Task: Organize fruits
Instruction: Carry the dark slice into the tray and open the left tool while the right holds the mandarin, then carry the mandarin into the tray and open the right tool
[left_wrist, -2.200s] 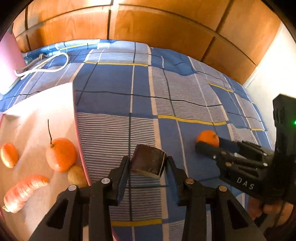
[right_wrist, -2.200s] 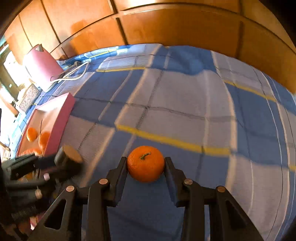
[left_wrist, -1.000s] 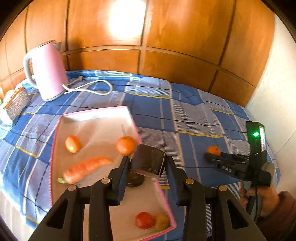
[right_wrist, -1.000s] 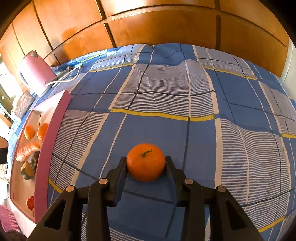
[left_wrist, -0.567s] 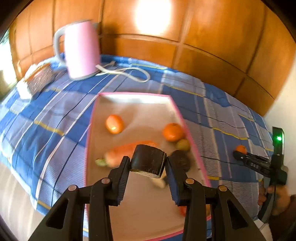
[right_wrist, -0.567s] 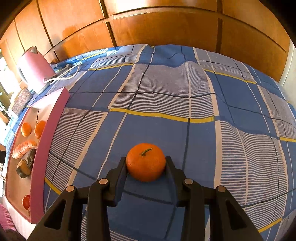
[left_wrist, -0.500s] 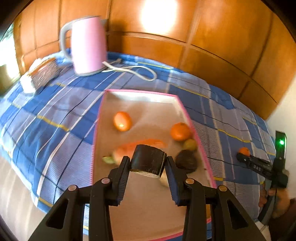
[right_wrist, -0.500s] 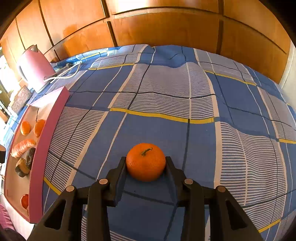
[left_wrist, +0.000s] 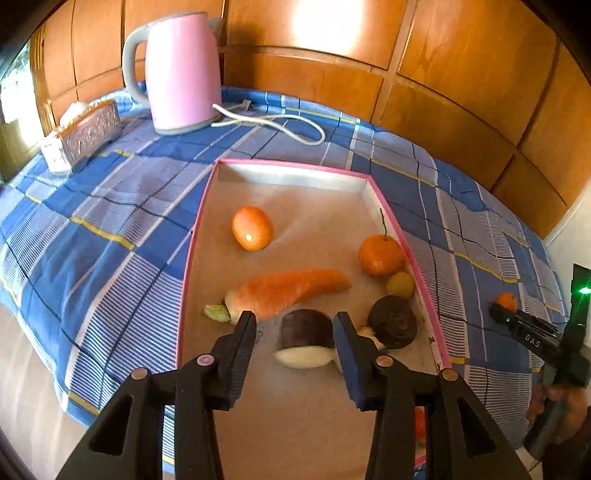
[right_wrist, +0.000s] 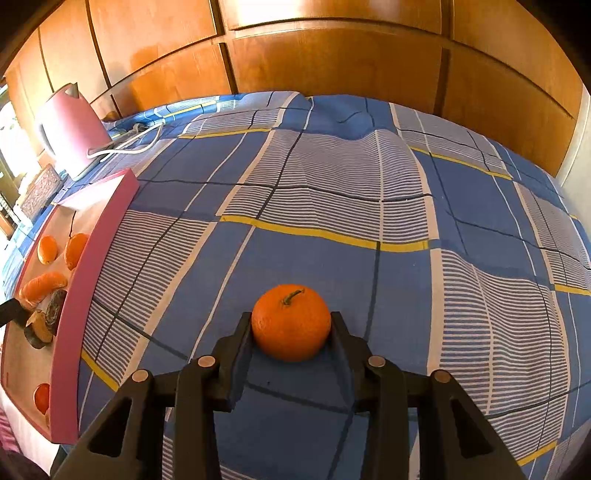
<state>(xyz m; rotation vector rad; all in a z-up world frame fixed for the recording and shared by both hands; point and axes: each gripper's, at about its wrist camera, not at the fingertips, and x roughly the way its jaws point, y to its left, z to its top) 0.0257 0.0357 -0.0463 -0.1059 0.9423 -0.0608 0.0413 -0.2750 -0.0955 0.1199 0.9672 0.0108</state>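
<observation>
My left gripper (left_wrist: 293, 325) hangs over the pink-rimmed tray (left_wrist: 195, 236), and its jaws are opening. A dark cut piece with a pale face (left_wrist: 304, 338) lies blurred between the fingers, clear of the left pad. The tray also holds a carrot (left_wrist: 288, 291), a dark round root (left_wrist: 393, 326), a stemmed mandarin (left_wrist: 380, 255), a small yellow fruit (left_wrist: 400, 284) and an orange oval fruit (left_wrist: 253, 228). My right gripper (right_wrist: 291, 325) is shut on a mandarin (right_wrist: 291, 321) that rests on the blue checked cloth (right_wrist: 332, 192), to the right of the tray (right_wrist: 92, 280).
A pink kettle (left_wrist: 183, 70) with a white cord (left_wrist: 273, 123) stands behind the tray. A silver tissue box (left_wrist: 86, 133) sits at the far left. The cloth drops off at the near left edge. Wooden panels close off the back.
The left gripper swung from the cloth to above the tray and came lower. Its jaws spread and the dark piece slipped down from between the pads. The right gripper stayed put.
</observation>
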